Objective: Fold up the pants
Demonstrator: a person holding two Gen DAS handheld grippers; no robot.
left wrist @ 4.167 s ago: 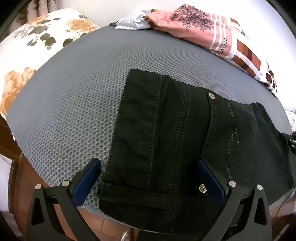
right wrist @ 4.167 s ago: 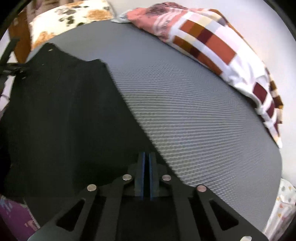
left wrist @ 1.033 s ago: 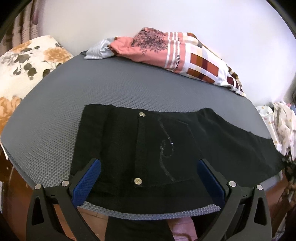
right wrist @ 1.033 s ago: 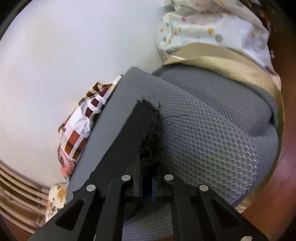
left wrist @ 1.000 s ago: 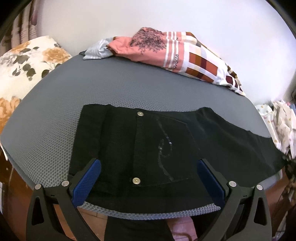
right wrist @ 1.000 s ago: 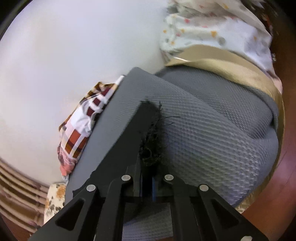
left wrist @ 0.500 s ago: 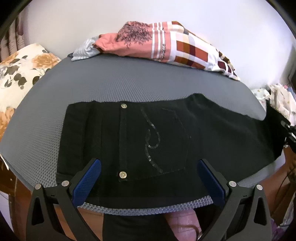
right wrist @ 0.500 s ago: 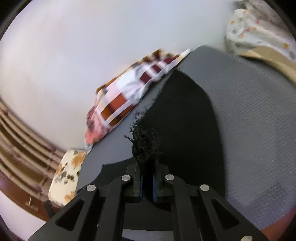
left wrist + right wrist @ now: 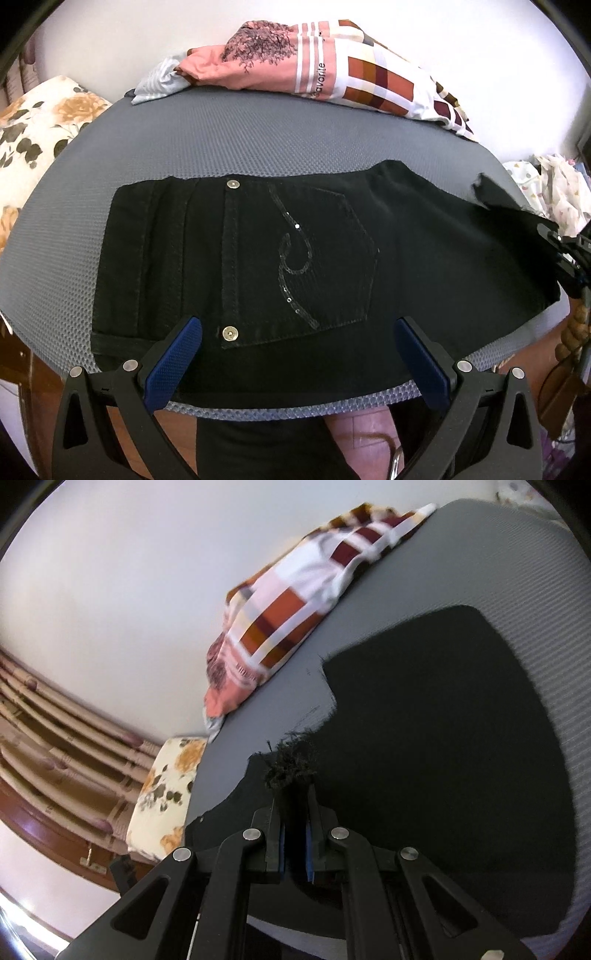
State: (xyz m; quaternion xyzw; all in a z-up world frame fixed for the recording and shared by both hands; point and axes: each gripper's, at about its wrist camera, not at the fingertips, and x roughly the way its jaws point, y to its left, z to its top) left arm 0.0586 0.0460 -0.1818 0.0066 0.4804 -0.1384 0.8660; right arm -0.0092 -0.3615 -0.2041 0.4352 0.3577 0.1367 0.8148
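Black pants (image 9: 280, 266) lie flat on the grey mesh bed (image 9: 184, 147), waistband at the left, back pocket with a sequin swirl facing up, legs running right. My left gripper (image 9: 295, 354) is open and empty, hovering over the pants' near edge by the pocket. My right gripper (image 9: 294, 812) is shut on the frayed hem of the pant leg (image 9: 291, 764) and holds it lifted above the leg fabric (image 9: 443, 738). The right gripper also shows at the right edge of the left wrist view (image 9: 569, 254).
A pink and checkered blanket (image 9: 332, 85) lies along the bed's far edge by the white wall. A floral pillow (image 9: 33, 140) is at the left. Patterned cloth (image 9: 554, 188) is heaped off the bed's right end. The bed's near edge drops to a wooden floor.
My right gripper has lifted the hem and carried it back over the leg toward the waistband. The left gripper has stayed open and shifted slightly closer over the pocket.
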